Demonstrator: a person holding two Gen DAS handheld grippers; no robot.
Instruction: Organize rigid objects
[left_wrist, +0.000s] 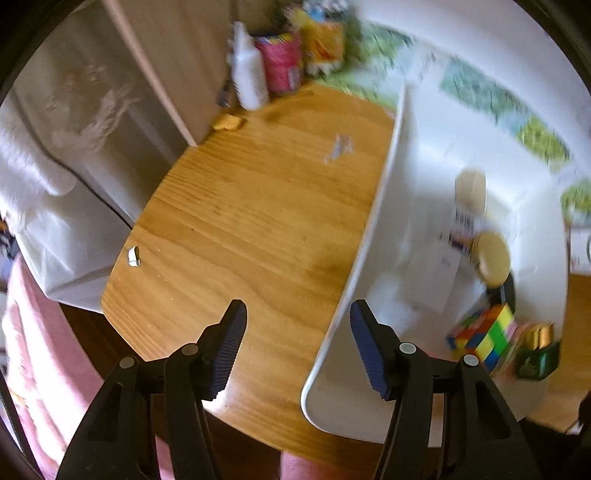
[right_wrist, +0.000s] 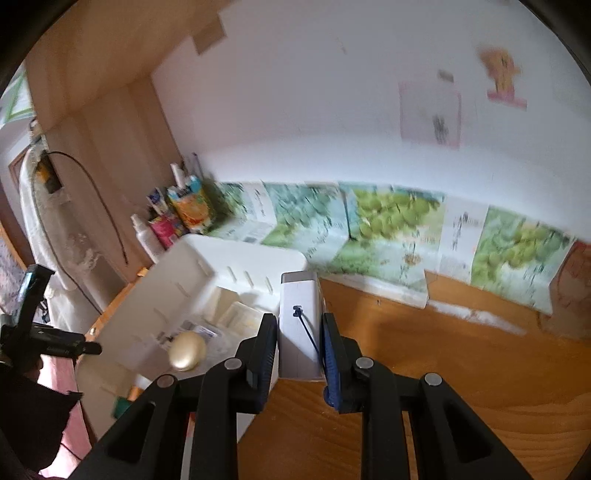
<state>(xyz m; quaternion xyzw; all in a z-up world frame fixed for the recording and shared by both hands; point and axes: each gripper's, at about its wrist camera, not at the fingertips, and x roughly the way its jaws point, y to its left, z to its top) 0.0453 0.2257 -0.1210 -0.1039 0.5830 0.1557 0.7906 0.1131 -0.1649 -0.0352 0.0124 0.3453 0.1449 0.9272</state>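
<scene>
Wooden table (left_wrist: 258, 206) fills the left wrist view, backed by a white wall with green leaf-print cards along its foot. At 12 o'clock on the table stand a white bottle (left_wrist: 250, 74) and bright packets, blurred. A white bin (left_wrist: 373, 236) sits at 3 o'clock, open at the top. Inside it lie a colour cube (left_wrist: 487, 341), a dark green box (left_wrist: 537, 363) and two cream, egg-like pieces, too blurred to name further.

Left tongs (left_wrist: 298, 347) point steeply down over the bin's near rim, jaws about half open and holding nothing; the right pad hangs just over the rim.

In the right wrist view, the right tongs (right_wrist: 299, 350) are closed on a white box (right_wrist: 300, 325) standing upright between the pads, with a thin blue tie across its face. The box is lifted, just beside the bin's right wall (right_wrist: 258, 264) at 10 o'clock, not yet over the opening. A cream egg (right_wrist: 187, 350) lies in the bin at 9 o'clock.

The step in hand looks like carrying the box into the bin. To do it well, keep the grip firm and the box upright, lift it clear of the wall, move toward 9 o'clock over a bare patch away from the egg, lower it close to the floor, then release
</scene>
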